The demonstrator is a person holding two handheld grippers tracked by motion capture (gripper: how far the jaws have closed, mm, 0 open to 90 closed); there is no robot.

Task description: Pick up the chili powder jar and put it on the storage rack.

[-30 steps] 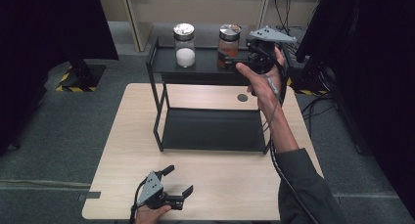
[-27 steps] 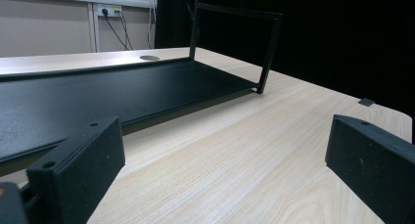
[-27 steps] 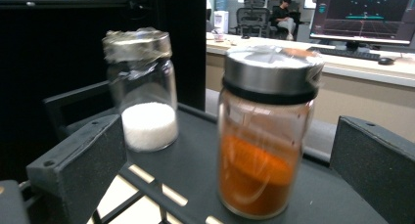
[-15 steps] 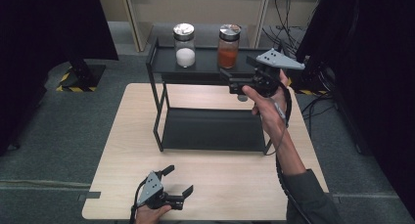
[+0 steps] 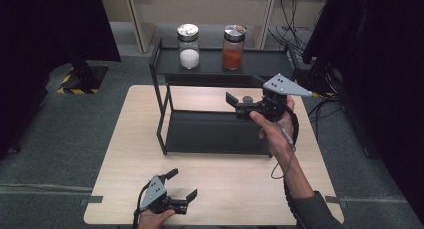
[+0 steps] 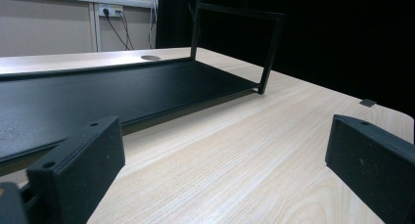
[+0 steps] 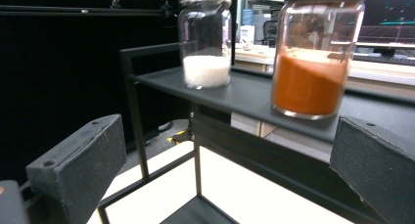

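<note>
The table (image 5: 125, 154) bore a black two-tier rack (image 5: 210, 131). On its top shelf stood an orange jar (image 5: 233, 47) and a white jar (image 5: 189, 46), side by side, apart. The right gripper (image 5: 235, 105) hung before the rack below the orange jar, jaws wide, empty. The left gripper (image 5: 182, 189) rested near the table's front edge, jaws spread, empty.

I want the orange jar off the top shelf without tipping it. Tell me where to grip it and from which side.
Grip the orange jar around its straight glass wall, below the lid, coming level from the table side with the right gripper, whose jaws stand open. The jar stands upright near the shelf's front edge, and the white jar stands apart, so both sides are probably free.
</note>
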